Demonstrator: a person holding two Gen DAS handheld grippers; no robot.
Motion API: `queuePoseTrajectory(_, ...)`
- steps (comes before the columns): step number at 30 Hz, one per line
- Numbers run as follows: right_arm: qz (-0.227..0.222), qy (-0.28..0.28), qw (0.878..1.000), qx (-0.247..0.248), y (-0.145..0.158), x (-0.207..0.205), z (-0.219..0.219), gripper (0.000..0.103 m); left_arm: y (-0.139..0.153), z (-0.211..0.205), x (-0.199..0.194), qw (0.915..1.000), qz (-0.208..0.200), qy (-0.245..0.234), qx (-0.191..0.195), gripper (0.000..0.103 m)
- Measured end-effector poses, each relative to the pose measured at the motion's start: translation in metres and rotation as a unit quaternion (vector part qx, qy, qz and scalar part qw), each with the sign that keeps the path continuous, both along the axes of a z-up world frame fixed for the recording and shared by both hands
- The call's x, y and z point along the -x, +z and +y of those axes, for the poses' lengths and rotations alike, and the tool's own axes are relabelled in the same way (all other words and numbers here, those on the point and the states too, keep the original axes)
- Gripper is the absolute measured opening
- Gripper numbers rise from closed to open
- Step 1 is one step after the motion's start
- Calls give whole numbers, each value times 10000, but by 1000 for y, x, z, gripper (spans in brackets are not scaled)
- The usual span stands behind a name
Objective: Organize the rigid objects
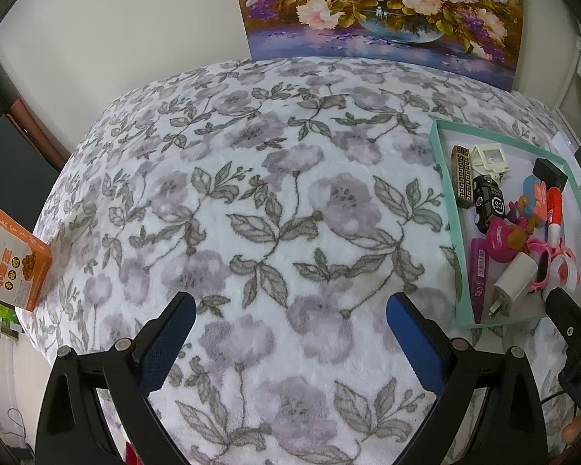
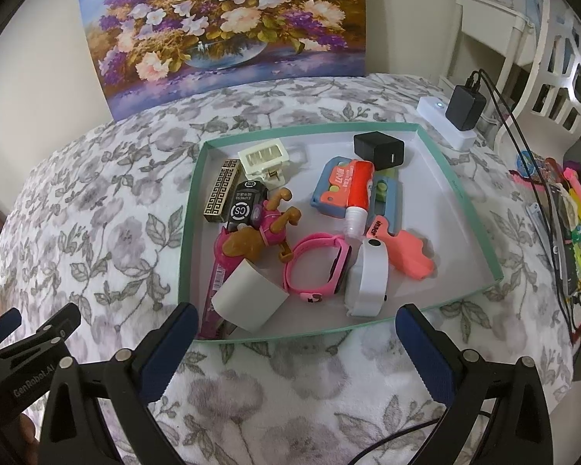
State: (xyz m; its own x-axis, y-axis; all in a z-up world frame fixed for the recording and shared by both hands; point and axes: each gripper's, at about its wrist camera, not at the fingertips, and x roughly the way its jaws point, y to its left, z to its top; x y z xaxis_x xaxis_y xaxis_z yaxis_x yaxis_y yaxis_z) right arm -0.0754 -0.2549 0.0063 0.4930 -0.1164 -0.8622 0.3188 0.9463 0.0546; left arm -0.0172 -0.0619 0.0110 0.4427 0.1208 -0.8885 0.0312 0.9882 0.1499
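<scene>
A shallow teal-rimmed tray point(image 2: 461, 201) point(image 1: 445, 209) lies on the floral blanket, filled with small rigid things. Among them are a white charger point(image 2: 250, 298) point(image 1: 513, 281), a pink watch point(image 2: 313, 267), a white band point(image 2: 368, 283), a brown toy dog point(image 2: 263, 232), a black toy car point(image 2: 246, 203), a red tube point(image 2: 358, 193), a black cube point(image 2: 379, 147) and a cream clip point(image 2: 265, 157). My right gripper point(image 2: 296, 333) stands open just in front of the tray's near rim, holding nothing. My left gripper point(image 1: 290, 325) is open over bare blanket, left of the tray.
A flower painting point(image 2: 220, 31) leans on the wall behind the blanket. An orange box point(image 1: 11, 255) sits at the blanket's left edge. Right of the tray are a white power strip point(image 2: 445, 124) with a black plug, cables and colourful clutter point(image 2: 569, 224).
</scene>
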Motion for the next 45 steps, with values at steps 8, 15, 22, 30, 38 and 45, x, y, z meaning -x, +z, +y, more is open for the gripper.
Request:
queuePoseTrajectory(8,14,22,10000,5,0,0,0,103,-1,0,0,10000,13,2,-32,99)
queuePoseTrajectory(15,33,59,10000,17,-1,-1,-1,103,-2,0,0,10000,19,-9,-46,99)
queuePoseTrajectory(22,41,66,10000,19,-1,-2,0,103,-2,0,0,10000,25,-5,-60,99)
queuePoseTrajectory(30,69,97,9999,34,-4,-2,0,103,-5,1,0,10000,47,1,-77,99)
queuePoseTrajectory(38,74,95,9999,34,-4,-3,0,103,-7,3,-1,9999,110,29,-92,99)
queuePoseTrajectory(45,94,109,9999,44,-5,-2,1,103,-7,6,-1,9999,140,89,-4,99)
